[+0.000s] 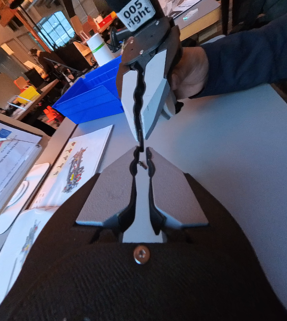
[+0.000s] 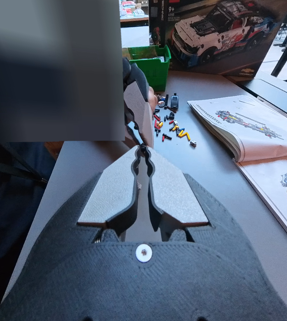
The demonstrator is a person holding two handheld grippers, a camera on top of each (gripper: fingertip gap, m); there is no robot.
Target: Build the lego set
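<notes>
My two grippers meet tip to tip above a grey table [image 1: 226, 147]. My right gripper [image 2: 142, 151] is shut on a small black pin [image 2: 142, 147]. In the left wrist view the right gripper [image 1: 141, 138] comes down from above, and the pin [image 1: 141, 143] sticks out of its tips. The pin's free end reaches between the tips of my left gripper [image 1: 142, 150]. The left gripper is slightly open, with a visible gap on the right side of the pin. A tiny grey-brown piece [image 1: 143, 164] shows in the gap between the left fingers; where it rests is unclear.
A blue bin [image 1: 90, 97] and a white cup [image 1: 99, 50] stand behind. An open instruction booklet [image 2: 243, 125] lies to the right. Several loose small parts [image 2: 172, 125] lie near a green bin [image 2: 151, 69] and a car set box [image 2: 217, 34]. A hand [image 1: 189, 73] holds the right gripper. Both grippers' tips are close together, under 4 cm apart.
</notes>
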